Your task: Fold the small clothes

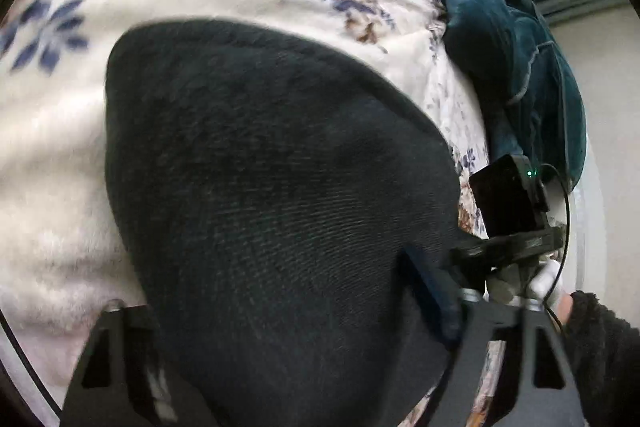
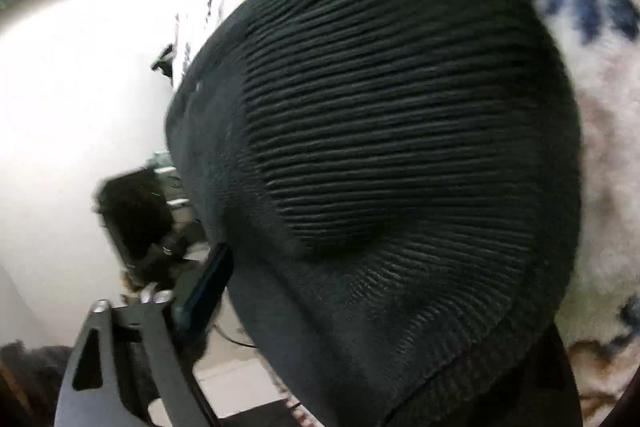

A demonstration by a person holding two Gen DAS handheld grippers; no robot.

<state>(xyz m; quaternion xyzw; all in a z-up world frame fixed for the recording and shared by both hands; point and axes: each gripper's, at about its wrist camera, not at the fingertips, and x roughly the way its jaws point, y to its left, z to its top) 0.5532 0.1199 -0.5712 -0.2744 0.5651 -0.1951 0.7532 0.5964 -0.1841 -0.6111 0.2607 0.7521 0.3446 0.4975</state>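
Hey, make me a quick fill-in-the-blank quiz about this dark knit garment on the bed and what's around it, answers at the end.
1. The ribbed knit garment lies on a white blanket printed with ____.
2. The crumpled cloth at the edge of the bed is ____ in colour.
3. The knit garment is nearly ____ in colour.
4. A small ____ light glows on the black box on the other claw.

Missing words: flowers; teal; black; green

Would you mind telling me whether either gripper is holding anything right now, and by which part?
It cannot be told: the dark ribbed knit garment lies between both grippers' fingers, hiding any pinch.
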